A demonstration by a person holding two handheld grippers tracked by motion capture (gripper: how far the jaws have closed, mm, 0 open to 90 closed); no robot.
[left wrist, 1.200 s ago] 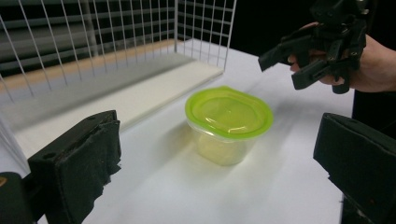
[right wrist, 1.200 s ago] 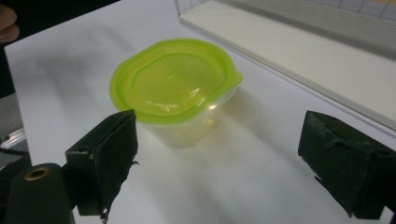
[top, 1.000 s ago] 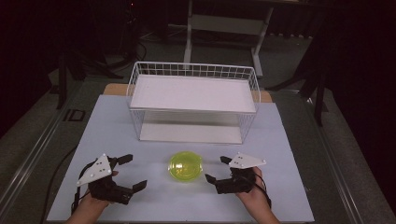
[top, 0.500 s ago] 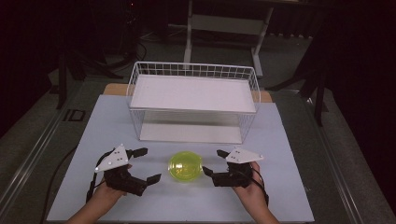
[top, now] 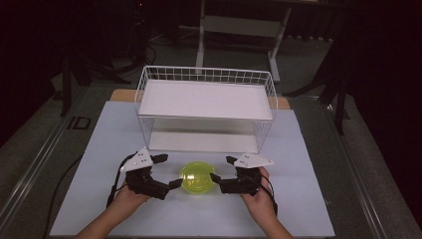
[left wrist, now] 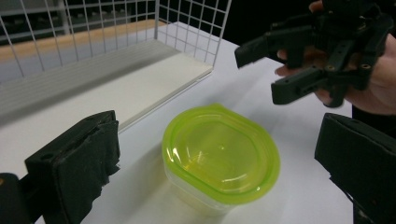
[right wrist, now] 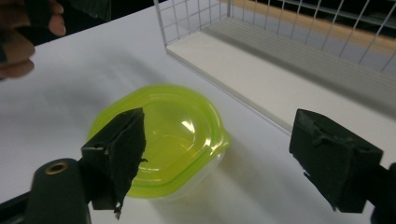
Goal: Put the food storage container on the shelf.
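**Yellow-green lidded tub sits between two open grippers**

Yellow-green translucent plastic forms the lid of a small rounded container (top: pixel 196 177), which stands on the white table top (top: pixel 308 149) near the front edge, just in front of a white wire basket rack (top: pixel 206 99) that lies farther back. The left gripper (top: pixel 165 172) is at the container's left and the right gripper (top: pixel 221 169) at its right, both pointing inward toward it. Each has its jaws spread wide and grips nothing; neither touches the container. From the left gripper view the container (left wrist: pixel 219 156) lies straight ahead between the jaws. Both look about equally near. The container is nearly round, so no long axis seems to govern the grasp; closing in from either side should meet its rim.
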